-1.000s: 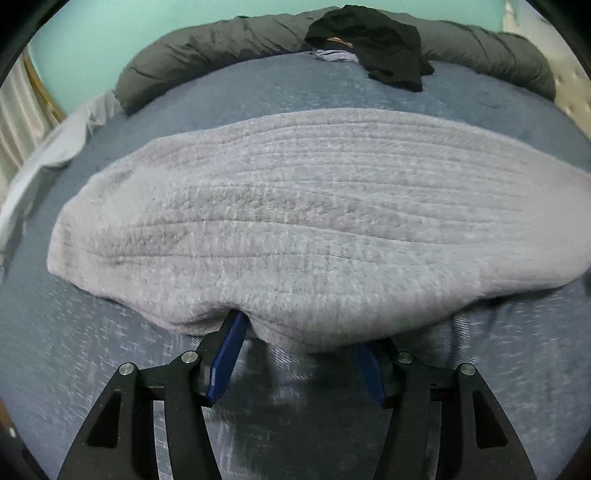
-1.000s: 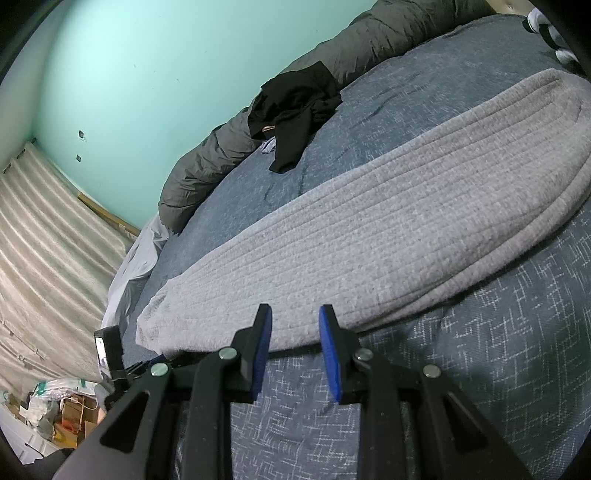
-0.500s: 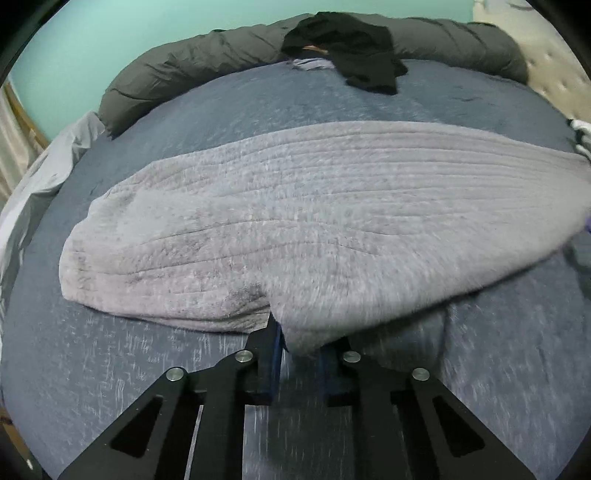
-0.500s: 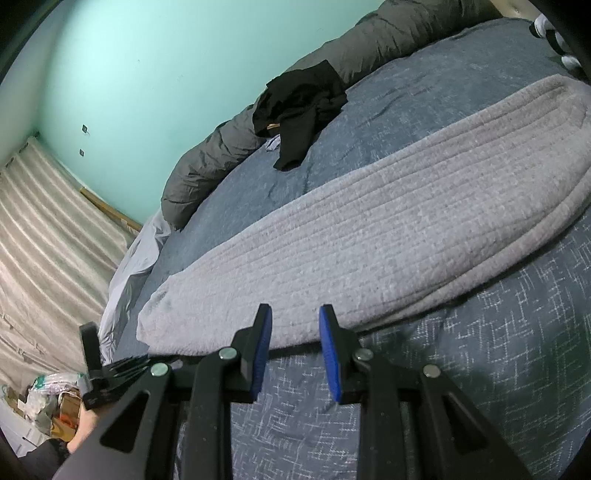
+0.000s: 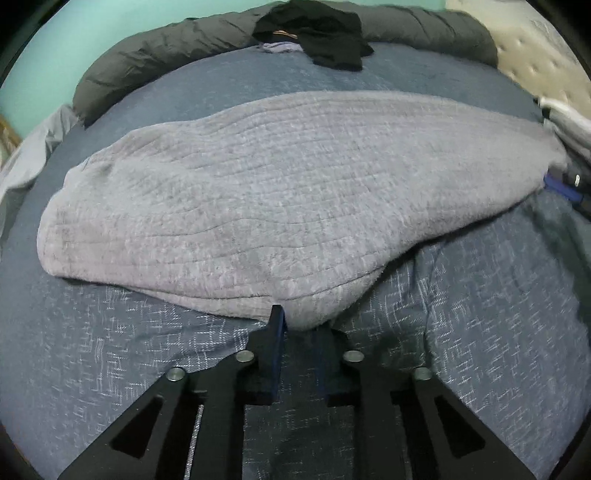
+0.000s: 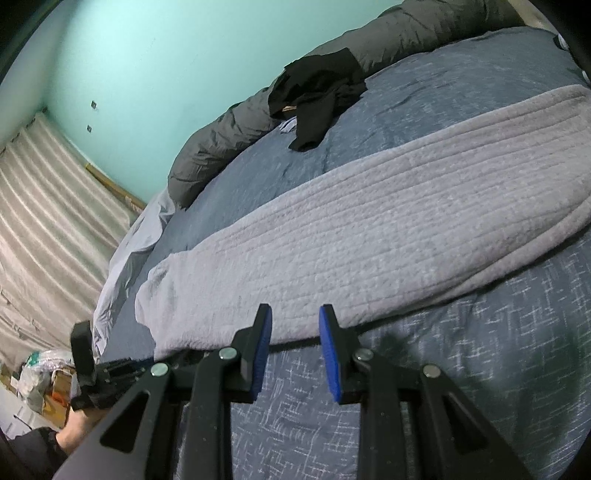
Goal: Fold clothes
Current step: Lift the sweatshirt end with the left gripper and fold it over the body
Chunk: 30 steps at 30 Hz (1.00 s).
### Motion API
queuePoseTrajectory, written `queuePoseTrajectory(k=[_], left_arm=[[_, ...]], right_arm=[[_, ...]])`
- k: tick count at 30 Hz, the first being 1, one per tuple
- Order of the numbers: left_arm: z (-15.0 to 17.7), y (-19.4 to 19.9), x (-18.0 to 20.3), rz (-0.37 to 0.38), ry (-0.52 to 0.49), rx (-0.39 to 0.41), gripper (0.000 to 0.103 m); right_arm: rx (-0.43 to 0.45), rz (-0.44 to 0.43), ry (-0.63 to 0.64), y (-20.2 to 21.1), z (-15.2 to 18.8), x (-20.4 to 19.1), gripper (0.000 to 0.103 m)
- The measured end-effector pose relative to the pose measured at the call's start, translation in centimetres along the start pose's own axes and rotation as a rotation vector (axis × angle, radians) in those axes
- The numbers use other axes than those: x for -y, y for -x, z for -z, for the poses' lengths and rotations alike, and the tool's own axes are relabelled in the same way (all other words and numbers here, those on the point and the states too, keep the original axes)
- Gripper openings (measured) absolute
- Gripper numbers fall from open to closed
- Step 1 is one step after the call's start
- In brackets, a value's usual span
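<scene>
The left gripper [image 5: 297, 326] is pinching the near hem of the gray garment [image 5: 295, 192], its fingers easing slightly apart; keeping firm pressure matters. The right gripper [image 6: 295, 345] is hovering narrow, empty. The garment is lying across the bed [image 5: 498, 295], toward 12 o'clock.

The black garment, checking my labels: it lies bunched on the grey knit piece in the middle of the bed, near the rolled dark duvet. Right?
Not quite. The black garment is bunched near the rolled dark duvet, but it lies at the far edge of the blue bedspread, partly on the duvet, apart from the grey knit piece. The left wrist view shows bare bedspread between them.
</scene>
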<state>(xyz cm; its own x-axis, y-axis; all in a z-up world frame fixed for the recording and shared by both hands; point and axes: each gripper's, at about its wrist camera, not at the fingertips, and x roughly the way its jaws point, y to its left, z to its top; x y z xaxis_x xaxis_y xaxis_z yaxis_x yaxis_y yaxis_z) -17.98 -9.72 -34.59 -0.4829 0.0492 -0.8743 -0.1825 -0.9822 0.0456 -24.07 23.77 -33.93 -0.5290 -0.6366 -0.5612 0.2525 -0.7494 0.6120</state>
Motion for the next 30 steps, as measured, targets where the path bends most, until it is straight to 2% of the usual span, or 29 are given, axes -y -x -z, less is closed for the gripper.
queuePoseTrajectory(k=[6,7,8,10,15,21,30], left_arm=[[0.9,2.8,-3.8,0.053,0.130,0.038,0.026],[1.2,3.2,-4.8,0.065,0.158,0.042,0.027],[1.6,3.7,-5.8,0.072,0.183,0.047,0.029],[2.1,4.3,-7.9,0.083,0.238,0.053,0.043],[2.7,3.8,-14.0,0.096,0.354,0.050,0.051],[2.3,1.8,-21.3,0.149,0.522,0.047,0.053],[0.7,-1.6,-26.8,0.213,0.672,0.059,0.061]], right_arm=[[-0.070,-0.059,0.100,-1.6,1.6,-3.7,0.027],[-0.085,-0.076,0.122,-2.0,2.0,-4.6,0.031],[-0.100,-0.094,0.144,-2.3,2.4,-5.6,0.036],[-0.136,-0.129,0.185,-3.3,3.5,-7.5,0.042],[-0.236,-0.170,0.337,-6.5,6.5,-12.9,0.049],[-0.331,-0.125,0.452,-11.3,8.5,-16.9,0.049],[-0.368,-0.031,0.455,-16.6,8.2,-18.8,0.048]])
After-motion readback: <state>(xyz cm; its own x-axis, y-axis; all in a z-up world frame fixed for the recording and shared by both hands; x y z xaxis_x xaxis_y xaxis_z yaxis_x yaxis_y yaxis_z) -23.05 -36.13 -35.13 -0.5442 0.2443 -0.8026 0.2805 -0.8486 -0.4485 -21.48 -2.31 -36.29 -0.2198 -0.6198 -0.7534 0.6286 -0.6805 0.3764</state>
